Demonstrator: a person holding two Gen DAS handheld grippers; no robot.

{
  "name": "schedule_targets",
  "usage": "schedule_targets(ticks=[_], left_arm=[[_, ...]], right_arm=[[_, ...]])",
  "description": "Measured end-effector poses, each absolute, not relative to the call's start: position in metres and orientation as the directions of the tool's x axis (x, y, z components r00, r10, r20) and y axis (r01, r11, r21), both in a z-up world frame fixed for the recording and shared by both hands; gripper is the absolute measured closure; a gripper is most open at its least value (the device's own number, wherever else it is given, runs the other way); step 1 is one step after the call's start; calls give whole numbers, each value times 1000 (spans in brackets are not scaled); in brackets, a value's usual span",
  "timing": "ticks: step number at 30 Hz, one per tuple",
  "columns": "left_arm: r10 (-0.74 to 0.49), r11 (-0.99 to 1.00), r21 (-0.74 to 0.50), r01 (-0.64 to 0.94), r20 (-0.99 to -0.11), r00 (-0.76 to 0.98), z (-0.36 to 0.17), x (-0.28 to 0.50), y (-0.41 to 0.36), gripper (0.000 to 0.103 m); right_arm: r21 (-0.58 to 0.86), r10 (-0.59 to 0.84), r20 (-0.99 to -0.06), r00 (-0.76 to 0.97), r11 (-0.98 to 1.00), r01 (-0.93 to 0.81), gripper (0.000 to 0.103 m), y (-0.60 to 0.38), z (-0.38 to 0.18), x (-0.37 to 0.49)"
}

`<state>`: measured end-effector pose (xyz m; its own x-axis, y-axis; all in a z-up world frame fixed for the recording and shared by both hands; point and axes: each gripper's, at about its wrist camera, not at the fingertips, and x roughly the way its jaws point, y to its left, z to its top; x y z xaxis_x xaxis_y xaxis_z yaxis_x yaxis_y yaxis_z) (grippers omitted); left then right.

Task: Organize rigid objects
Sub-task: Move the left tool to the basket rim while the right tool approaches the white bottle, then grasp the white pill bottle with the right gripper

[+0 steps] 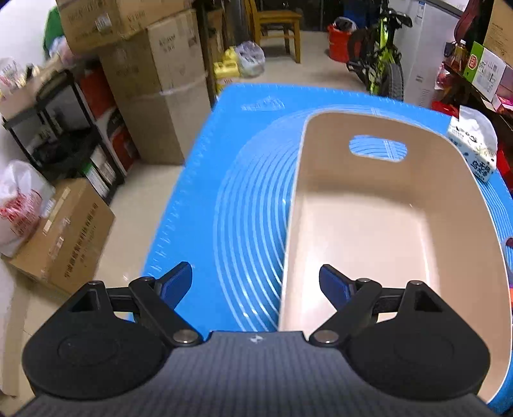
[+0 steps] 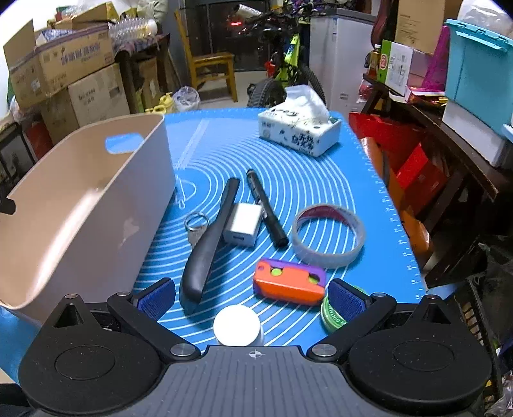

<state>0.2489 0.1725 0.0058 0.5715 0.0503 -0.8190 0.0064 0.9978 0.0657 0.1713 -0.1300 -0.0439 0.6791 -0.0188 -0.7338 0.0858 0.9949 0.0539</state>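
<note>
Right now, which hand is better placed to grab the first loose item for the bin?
Right. Its open tongs hover over the loose items, the white round lid and orange case nearest. The left tongs, also open, face only the empty beige bin.

floor: pale tiles (image 1: pixel 154 179) | left: stacked cardboard boxes (image 1: pixel 160 80) | back: wooden chair (image 1: pixel 275 22), bicycle (image 1: pixel 384 54)

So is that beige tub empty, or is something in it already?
Empty: the beige tub shows only bare floor inside, as far as visible.
</note>
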Motion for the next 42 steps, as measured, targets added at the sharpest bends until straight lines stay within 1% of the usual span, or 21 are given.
schedule_targets(ticks=[3, 4, 6, 7, 12, 13, 15, 17, 18, 20, 22, 24, 26, 31, 33, 35, 36, 37, 38, 40, 42], left_arm=[[42, 998, 59, 14, -842, 538, -7, 254, 172, 20], [41, 998, 56, 12, -849, 527, -11, 255, 173, 25], [24, 999, 37, 15, -862, 506, -18, 256, 174, 28], [18, 999, 29, 14, -866, 499, -19, 256, 175, 37], [30, 999, 44, 17, -869, 494, -15, 256, 174, 39], [36, 998, 53, 20, -873, 487, -16, 257, 173, 42], [47, 998, 64, 19, -877, 479, -18, 257, 172, 49], [49, 998, 66, 20, -882, 469, -20, 258, 172, 68], [48, 998, 65, 21, -885, 463, -21, 257, 172, 69], [31, 998, 49, 28, -888, 458, -21, 257, 172, 78], [21, 999, 40, 33, -891, 454, -20, 257, 171, 84], [21, 999, 38, 29, -893, 451, -20, 258, 170, 85], [10, 999, 25, 27, -894, 448, -21, 258, 170, 89], [-4, 1000, 6, 21, -893, 450, -19, 258, 172, 90], [-10, 1000, -1, 19, -893, 449, -19, 258, 172, 90], [-9, 1000, -3, 16, -894, 447, -20, 259, 172, 90], [-8, 1000, -1, 16, -895, 447, -20, 259, 171, 90], [-7, 1000, 1, 18, -895, 446, -20, 259, 171, 91], [-10, 1000, -1, 20, -895, 446, -20, 258, 171, 93], [-18, 1000, -8, 25, -896, 445, -21, 258, 172, 95], [-23, 1000, -13, 24, -896, 444, -21, 258, 172, 95]], right_arm=[[40, -21, -747, 664, 996, 77, 3, -126, -53, 172], [34, -24, -750, 661, 997, 75, 3, -125, -55, 173], [29, -27, -758, 651, 997, 75, 3, -125, -59, 173], [32, -26, -762, 647, 996, 78, 3, -126, -61, 173], [29, -38, -773, 634, 995, 95, 3, -129, -67, 175], [33, -37, -777, 628, 995, 99, 5, -129, -68, 175], [45, -27, -784, 621, 994, 101, 9, -131, -70, 175], [43, -30, -785, 618, 994, 102, 12, -130, -71, 174], [42, -30, -785, 619, 994, 101, 13, -130, -71, 173], [45, -28, -785, 619, 994, 101, 15, -131, -71, 173], [53, -19, -788, 615, 994, 99, 16, -132, -72, 173], [50, -25, -789, 614, 993, 105, 17, -132, -73, 173], [43, -30, -789, 613, 994, 104, 17, -132, -73, 173], [16, -40, -791, 611, 996, 85, 19, -127, -75, 173], [14, -35, -792, 609, 997, 75, 24, -125, -75, 173], [16, -32, -795, 606, 997, 74, 36, -124, -76, 174], [21, -29, -797, 603, 997, 75, 40, -124, -77, 174], [26, -26, -800, 600, 997, 78, 48, -124, -78, 175], [42, -13, -803, 596, 996, 78, 54, -125, -79, 175], [55, -4, -803, 595, 995, 81, 59, -124, -79, 175], [47, -7, -801, 599, 996, 76, 59, -121, -79, 174]])
